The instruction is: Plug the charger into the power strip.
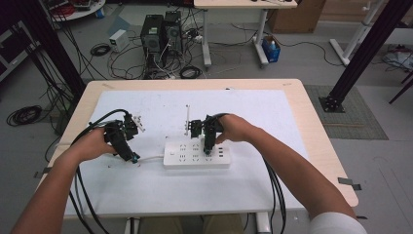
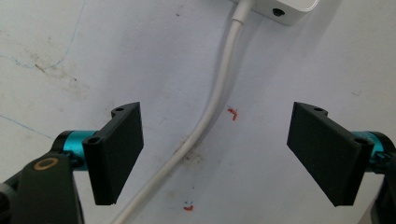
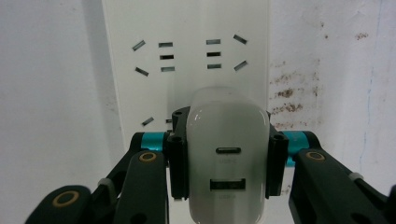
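Observation:
A white power strip (image 1: 195, 154) lies in the middle of the white mat, its socket slots (image 3: 187, 56) facing up. My right gripper (image 1: 208, 151) points down at the strip and is shut on a white USB charger (image 3: 227, 158), held just above the sockets (image 3: 187, 56). The charger's two ports face the camera. My left gripper (image 1: 131, 157) hangs open at the strip's left end, its jaws (image 2: 215, 154) on either side of the strip's white cord (image 2: 219, 88) above the mat. A corner of the strip (image 2: 285, 8) shows at the top of the left gripper view.
The white mat (image 1: 146, 180) covers most of the wooden table (image 1: 311, 117). A thin white stick (image 1: 187, 117) lies behind the strip. Black cables trail from both grippers off the front edge. On the floor beyond the table stand computer towers (image 1: 160, 31) and tangled cables.

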The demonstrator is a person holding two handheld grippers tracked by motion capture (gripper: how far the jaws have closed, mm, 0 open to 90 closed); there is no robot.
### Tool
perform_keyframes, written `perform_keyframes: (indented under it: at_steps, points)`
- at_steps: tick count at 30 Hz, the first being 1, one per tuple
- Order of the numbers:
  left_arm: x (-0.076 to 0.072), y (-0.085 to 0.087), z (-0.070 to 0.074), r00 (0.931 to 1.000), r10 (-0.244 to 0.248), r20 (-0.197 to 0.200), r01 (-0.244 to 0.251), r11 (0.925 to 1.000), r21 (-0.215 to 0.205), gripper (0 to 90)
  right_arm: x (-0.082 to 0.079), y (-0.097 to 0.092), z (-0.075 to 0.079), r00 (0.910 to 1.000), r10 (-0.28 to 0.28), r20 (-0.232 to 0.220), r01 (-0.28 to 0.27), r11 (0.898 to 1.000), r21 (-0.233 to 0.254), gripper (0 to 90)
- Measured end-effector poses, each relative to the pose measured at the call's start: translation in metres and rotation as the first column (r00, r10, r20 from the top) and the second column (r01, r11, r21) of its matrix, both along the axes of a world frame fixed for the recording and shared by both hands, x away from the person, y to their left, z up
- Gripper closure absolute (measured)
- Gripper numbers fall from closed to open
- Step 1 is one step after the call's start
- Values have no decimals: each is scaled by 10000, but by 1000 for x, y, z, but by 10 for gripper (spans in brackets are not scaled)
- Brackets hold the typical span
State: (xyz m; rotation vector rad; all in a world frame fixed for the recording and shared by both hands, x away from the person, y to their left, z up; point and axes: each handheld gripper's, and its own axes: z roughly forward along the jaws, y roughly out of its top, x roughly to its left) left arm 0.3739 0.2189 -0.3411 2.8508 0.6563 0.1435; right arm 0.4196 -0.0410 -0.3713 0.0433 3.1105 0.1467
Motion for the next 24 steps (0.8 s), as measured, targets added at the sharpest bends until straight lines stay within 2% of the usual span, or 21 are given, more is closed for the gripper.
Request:
perform_keyframes:
  at_steps: [2,3,4,6,9,10,11,12,13,14,16,17,19,20,22,23,24]
  points:
    - [1,2,2,9999,-105,-7,105,9998,186,186,-1,-2,-1,9999,-28,102,26,9999,167,627]
    - [0,2,1,10000,47,-10,-47,10000,29,187,-1,-3,-1,9999,18,135,-21,9998,184,627]
    - [1,2,1,10000,-7,-13,7,10000,90,186,-2,-4,-1,9999,-133,100,130,9996,259,627]
    - [0,2,0,10000,13,-7,-13,10000,81,187,-3,-4,-1,9999,-97,107,93,9995,303,627]
    - [-1,2,0,9999,109,16,-109,9999,-24,186,-1,-6,-2,10000,-30,29,29,9991,421,625]
    - [-1,4,0,9997,220,63,-220,9997,-135,186,0,-7,-2,10000,31,-35,-29,9985,553,623]
    - [-1,5,0,9999,144,23,-144,9999,-48,186,3,-10,-2,9997,-65,-233,83,9967,808,616]
    - [0,6,0,9998,181,33,-181,9998,-39,186,3,-11,-2,9994,-177,-292,200,9965,816,587]
    - [-1,6,1,9998,210,35,-210,9998,-50,186,5,-14,-3,9995,-191,-264,214,9958,891,476]
    - [-1,7,1,9997,237,74,-236,9997,-95,186,8,-17,-1,9974,-571,-449,617,9921,1088,351]
    - [-2,8,2,9994,326,109,-323,9992,-246,186,13,-27,6,9856,-1391,-964,1552,9698,1881,274]
    - [-1,8,2,9993,352,127,-348,9989,-307,186,15,-32,11,9789,-1698,-1139,1913,9573,2168,203]
    - [1,8,3,9996,237,141,-233,9993,-288,186,18,-41,17,9644,-2312,-1286,2556,9394,2284,195]
    - [1,8,3,9994,287,168,-280,9989,-380,186,18,-46,20,9645,-2390,-1124,2595,9368,2348,195]
    - [1,6,2,9996,228,170,-222,9991,-360,186,16,-56,27,9551,-2837,-850,2961,9215,2512,193]
    - [2,6,3,9997,169,153,-165,9994,-309,186,15,-61,30,9489,-3082,-680,3150,9123,2617,163]
    - [3,5,3,9998,131,157,-126,9994,-309,186,15,-65,32,9444,-3235,-587,3272,9074,2637,112]
